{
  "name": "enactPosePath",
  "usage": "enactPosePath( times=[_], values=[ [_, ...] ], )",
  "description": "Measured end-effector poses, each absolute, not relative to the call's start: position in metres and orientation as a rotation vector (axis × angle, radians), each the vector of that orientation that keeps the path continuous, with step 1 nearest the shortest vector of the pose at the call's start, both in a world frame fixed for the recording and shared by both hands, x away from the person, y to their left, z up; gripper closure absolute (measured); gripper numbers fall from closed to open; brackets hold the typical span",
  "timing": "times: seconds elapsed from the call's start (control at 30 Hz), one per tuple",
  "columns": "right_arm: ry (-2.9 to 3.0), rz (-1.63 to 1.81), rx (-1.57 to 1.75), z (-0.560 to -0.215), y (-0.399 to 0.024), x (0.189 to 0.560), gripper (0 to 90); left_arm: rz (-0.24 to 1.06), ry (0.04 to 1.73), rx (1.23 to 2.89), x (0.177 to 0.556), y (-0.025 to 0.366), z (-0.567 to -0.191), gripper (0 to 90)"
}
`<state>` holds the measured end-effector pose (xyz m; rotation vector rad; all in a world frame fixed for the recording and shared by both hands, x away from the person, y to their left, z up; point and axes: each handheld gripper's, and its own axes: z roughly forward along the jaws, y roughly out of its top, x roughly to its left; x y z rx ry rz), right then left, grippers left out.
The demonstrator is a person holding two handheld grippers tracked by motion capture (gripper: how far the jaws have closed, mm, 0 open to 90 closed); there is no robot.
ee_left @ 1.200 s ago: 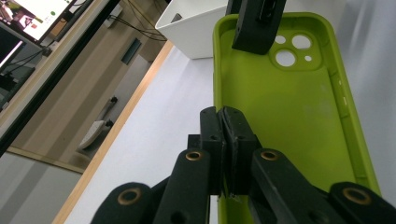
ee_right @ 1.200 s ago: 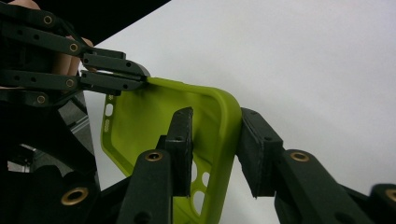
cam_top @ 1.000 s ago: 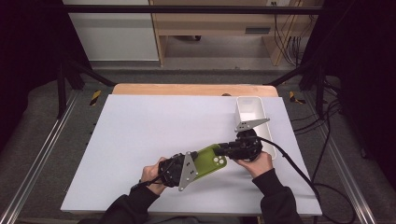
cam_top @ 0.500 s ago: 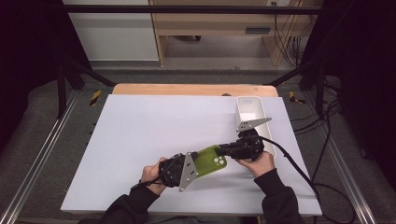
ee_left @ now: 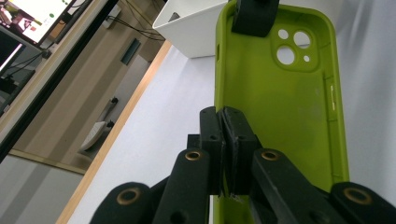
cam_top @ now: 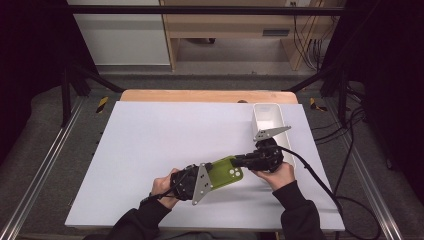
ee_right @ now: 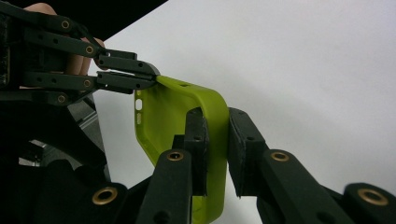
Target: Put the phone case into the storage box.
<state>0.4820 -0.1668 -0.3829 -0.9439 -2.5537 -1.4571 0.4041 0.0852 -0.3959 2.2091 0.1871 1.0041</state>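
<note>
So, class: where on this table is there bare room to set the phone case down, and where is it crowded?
The white table top lies bare left of and beyond the left gripper, up to the wooden edge. It is crowded at the right: both grippers grip the green phone case, the right gripper beside the white bin.

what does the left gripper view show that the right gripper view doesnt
Left gripper view alone: the inside of the green phone case with its camera cutouts, the white bin beyond it, the table's wooden edge and a monitor. Right gripper view alone: the case's curved outer corner clamped between the right gripper jaws, and fingers of the person's other hand behind the left gripper. Both share: the case, gripped at opposite ends by both grippers, over the white table.
</note>
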Motion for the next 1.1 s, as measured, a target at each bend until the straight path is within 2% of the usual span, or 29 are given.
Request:
enactPosePath(
  times=[0.43,0.7,1.1],
  values=[
    [-2.563,-1.459,-0.951,-0.383,-0.166,0.481,79.7,0.981,0.214,2.212,0.406,0.086,-0.396,83.6],
    [-2.577,-1.455,-0.964,-0.383,-0.166,0.481,79.7,0.907,0.317,2.172,0.411,0.091,-0.392,68.4],
    [-2.604,-1.466,-0.985,-0.38,-0.17,0.482,79.7,0.637,0.531,2.02,0.426,0.11,-0.381,43.5]
  ],
)
